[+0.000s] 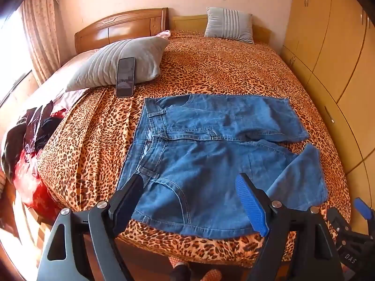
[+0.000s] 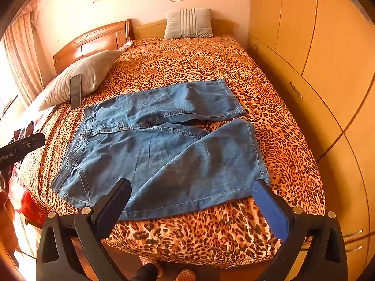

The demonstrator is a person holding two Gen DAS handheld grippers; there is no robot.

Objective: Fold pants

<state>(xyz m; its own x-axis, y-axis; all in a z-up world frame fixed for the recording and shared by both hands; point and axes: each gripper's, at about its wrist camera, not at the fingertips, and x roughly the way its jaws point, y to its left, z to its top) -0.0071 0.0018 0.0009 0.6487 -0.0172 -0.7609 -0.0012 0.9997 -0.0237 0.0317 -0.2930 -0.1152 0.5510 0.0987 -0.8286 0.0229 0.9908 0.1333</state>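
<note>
One pair of pants (image 1: 211,154), blue denim, lies flat on the bed (image 1: 234,70) near its front edge. The long axis runs parallel to that edge: the waistband points to the left edge of the bed, the two legs point to the right edge. The legs are spread apart in a shallow V. The far leg lies straight. The near leg reaches closest to the front edge, and its hem is turned up at the right end in the left wrist view.

The left gripper (image 1: 189,185) hovers over the near waist and hip area, jaws apart, gripping nothing. The right gripper (image 2: 192,189) hovers over the near leg at the front edge, jaws apart, gripping nothing.

Two grey pillows rest on the bed: pillow one (image 1: 121,63) near the left edge, pillow two (image 1: 228,24) at the far edge against the headboard. One phone (image 1: 125,76) leans upright against pillow one.
</note>
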